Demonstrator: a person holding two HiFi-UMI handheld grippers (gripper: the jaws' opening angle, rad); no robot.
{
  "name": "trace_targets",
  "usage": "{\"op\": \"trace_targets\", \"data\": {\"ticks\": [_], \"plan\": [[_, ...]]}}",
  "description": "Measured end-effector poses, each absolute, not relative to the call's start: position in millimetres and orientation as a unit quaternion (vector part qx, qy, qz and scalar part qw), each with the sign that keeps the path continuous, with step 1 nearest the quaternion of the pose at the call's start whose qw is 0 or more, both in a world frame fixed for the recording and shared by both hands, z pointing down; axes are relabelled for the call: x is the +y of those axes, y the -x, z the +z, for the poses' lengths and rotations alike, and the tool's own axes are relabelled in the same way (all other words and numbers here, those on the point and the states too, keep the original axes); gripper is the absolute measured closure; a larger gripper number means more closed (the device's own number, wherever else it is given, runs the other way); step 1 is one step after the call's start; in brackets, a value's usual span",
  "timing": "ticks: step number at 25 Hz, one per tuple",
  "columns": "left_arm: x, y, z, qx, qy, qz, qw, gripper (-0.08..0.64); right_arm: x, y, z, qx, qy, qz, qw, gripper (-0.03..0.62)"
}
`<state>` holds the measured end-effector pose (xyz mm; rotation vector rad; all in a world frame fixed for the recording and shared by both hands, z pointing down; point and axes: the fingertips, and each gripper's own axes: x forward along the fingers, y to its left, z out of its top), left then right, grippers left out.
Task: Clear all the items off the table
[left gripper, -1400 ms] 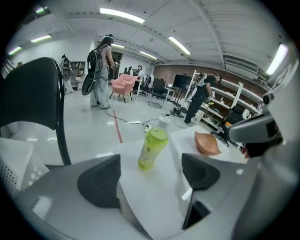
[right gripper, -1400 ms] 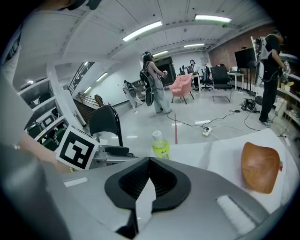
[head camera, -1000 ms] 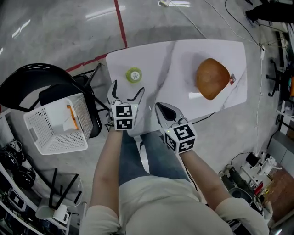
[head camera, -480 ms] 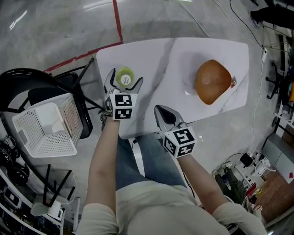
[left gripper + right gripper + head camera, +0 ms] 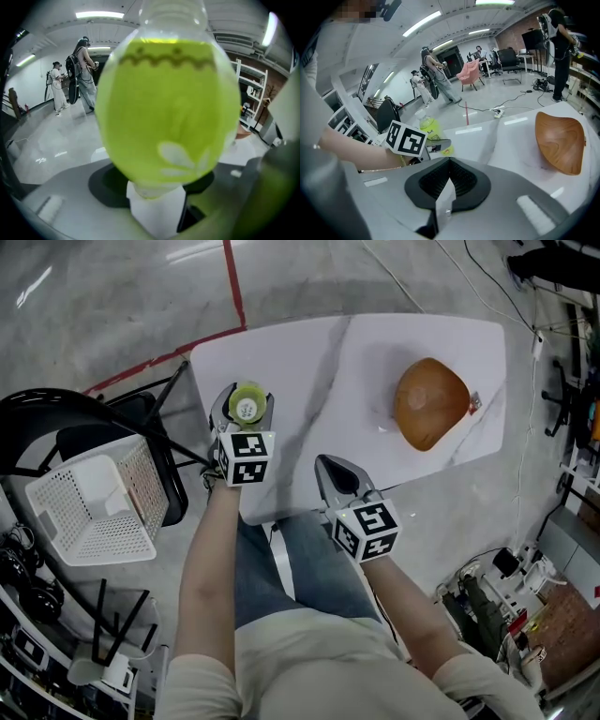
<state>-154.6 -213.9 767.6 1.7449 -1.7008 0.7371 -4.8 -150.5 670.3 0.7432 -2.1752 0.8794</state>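
Observation:
A green drink bottle (image 5: 247,401) stands near the left front corner of the white marble table (image 5: 319,352). My left gripper (image 5: 246,396) has its jaws on either side of it; they have just been closing and now press on its sides. The bottle (image 5: 168,108) fills the left gripper view. In the right gripper view the bottle (image 5: 431,127) shows beside the left gripper's marker cube (image 5: 406,138). My right gripper (image 5: 325,463) is shut and empty over the table's front edge, its jaws (image 5: 449,164) meeting in a point. A brown wooden bowl (image 5: 429,404) sits on the table's right half.
A white perforated basket (image 5: 94,502) rests on a black chair (image 5: 47,418) left of the table. A small red-and-white item (image 5: 473,403) lies by the bowl's right rim. Cables and equipment lie on the floor at right. People stand far off in the hall (image 5: 436,75).
My left gripper moved forward over the table until its jaws stood around the green bottle, then the jaws narrowed onto it. The right gripper shifted only slightly.

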Motion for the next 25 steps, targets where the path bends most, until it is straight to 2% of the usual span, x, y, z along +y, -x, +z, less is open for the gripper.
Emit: {"op": "trace_targets", "data": {"ticks": [13,25], "plan": [[-161,153,709,-0.649,-0.654,0.245,0.303,0.272,-131,23,632,-0.849,-0.286,0.311,0.317,0.594],[-104,191,637,-0.665,-0.651,0.228,0.286,0.271,-90,63,580,-0.873,-0.27,0.272,0.303,0.594]]}}
